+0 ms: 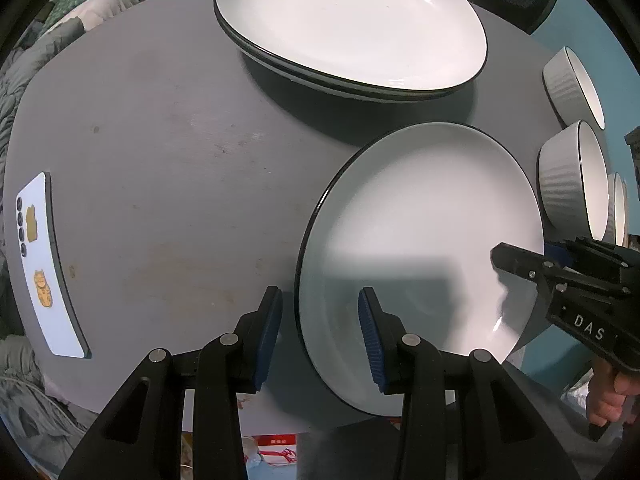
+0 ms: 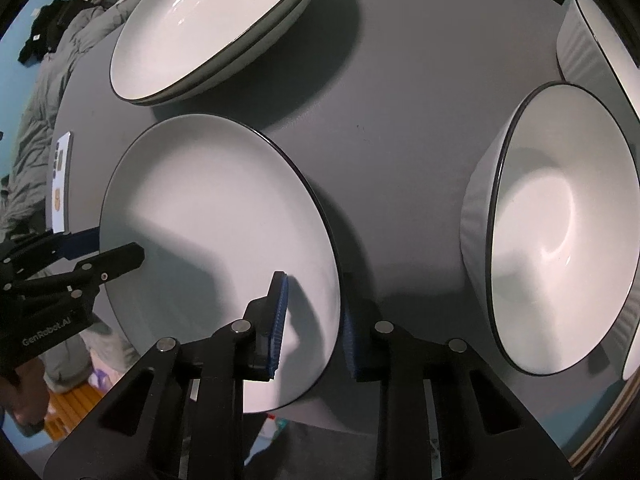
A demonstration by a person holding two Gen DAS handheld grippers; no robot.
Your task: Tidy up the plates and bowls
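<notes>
A white plate with a dark rim [image 1: 420, 220] [image 2: 220, 208] lies at the near edge of the grey round table [image 1: 160, 160]. My right gripper [image 2: 314, 320] is shut on its right rim, one blue pad inside the plate and the other outside; in the left wrist view the right gripper [image 1: 526, 252] sits at the plate's far side. My left gripper [image 1: 320, 332] points down, open, astride the plate's left rim without pressing it. A stack of matching plates [image 1: 348, 24] [image 2: 208, 28] stands farther back. Ribbed white bowls [image 1: 560, 184] [image 2: 560, 232] stand to the right.
A white phone [image 1: 44, 264] [image 2: 62, 184] lies face down near the table's left edge. Another bowl [image 1: 564, 80] [image 2: 576, 40] sits behind the nearest one. Grey bedding surrounds the table on the left. A hand [image 1: 608, 400] holds the right gripper's handle.
</notes>
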